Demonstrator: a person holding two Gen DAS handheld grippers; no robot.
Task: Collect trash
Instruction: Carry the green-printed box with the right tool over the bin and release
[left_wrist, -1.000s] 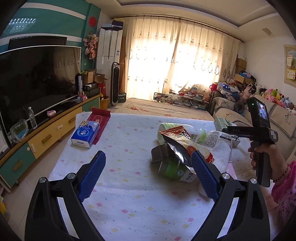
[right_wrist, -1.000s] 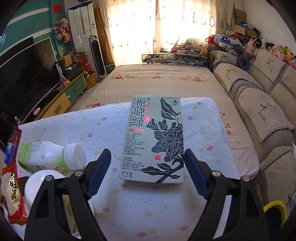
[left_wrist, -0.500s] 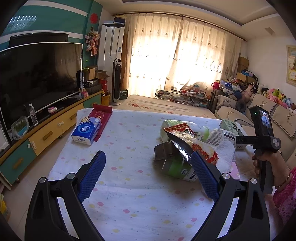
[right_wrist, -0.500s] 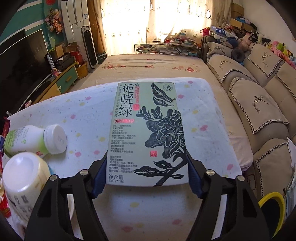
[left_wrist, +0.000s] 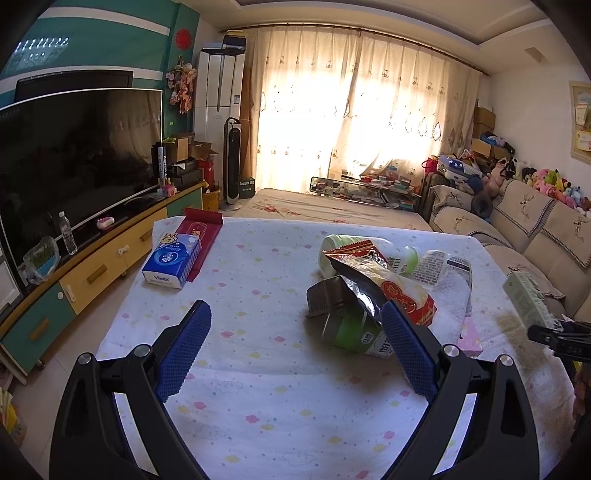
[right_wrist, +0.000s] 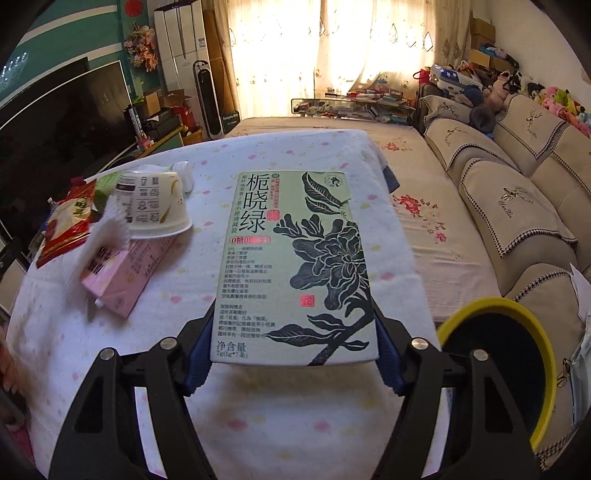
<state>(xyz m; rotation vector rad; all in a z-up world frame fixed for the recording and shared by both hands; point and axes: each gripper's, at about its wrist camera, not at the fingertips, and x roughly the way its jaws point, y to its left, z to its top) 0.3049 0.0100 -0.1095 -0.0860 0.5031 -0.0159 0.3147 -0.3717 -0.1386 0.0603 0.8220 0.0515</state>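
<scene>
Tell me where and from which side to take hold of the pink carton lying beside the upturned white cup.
Grip the pink carton across its two long side faces, near the middle, coming down from above. It lies flat on the tablecloth, so only those narrow sides offer parallel faces for the jaws. A crumpled white tissue covers its far end, by the white cup, so the bare near half is probably safer.

Both views look forward along their own gripper's fingers, angled down over the cloth-covered table (left_wrist: 280, 398) toward the curtained window (left_wrist: 354, 122). The left wrist view sits low at the table's near edge, with the television (left_wrist: 74, 158) on its left. The right wrist view tilts more steeply, close above a green tea box (right_wrist: 295, 266), beside the sofa (right_wrist: 517, 206). Both share the table, the snack wrapper (left_wrist: 391, 284) and the window wall.
</scene>
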